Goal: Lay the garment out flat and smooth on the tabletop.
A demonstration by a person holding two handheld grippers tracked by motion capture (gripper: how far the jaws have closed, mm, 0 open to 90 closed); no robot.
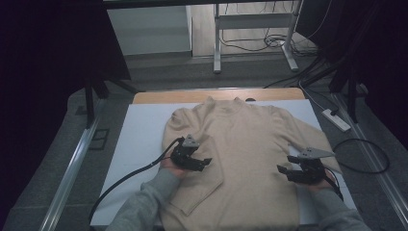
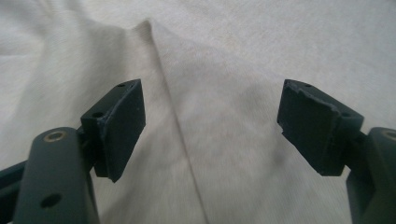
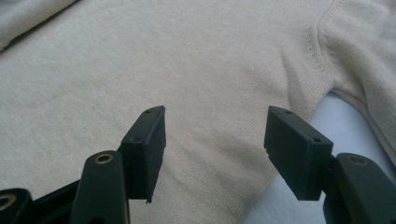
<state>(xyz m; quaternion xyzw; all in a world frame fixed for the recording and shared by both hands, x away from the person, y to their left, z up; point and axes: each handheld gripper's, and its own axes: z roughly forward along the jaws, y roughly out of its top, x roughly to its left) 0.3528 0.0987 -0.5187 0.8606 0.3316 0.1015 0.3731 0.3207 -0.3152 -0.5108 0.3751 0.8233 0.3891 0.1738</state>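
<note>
A beige sweater (image 1: 240, 144) lies flat on a white sheet (image 1: 139, 139), collar at the far side. Its left sleeve (image 1: 202, 185) is folded inward over the body. My left gripper (image 1: 208, 162) hovers open over that folded sleeve. In the left gripper view the jaws (image 2: 212, 121) stand wide apart above the sleeve's fold edge (image 2: 173, 102), with nothing between them. My right gripper (image 1: 281, 169) is open at the sweater's right side. In the right gripper view the jaws (image 3: 215, 144) sit over the body's edge near the armpit, beside the right sleeve (image 3: 369, 56) and a patch of bare sheet (image 3: 336, 116).
The sheet covers a wooden table (image 1: 192, 95). A power strip (image 1: 337, 120) and a looped cable (image 1: 365, 154) lie on the floor at the right. A metal rail (image 1: 72, 163) runs along the left. White desk legs (image 1: 217, 43) stand at the back.
</note>
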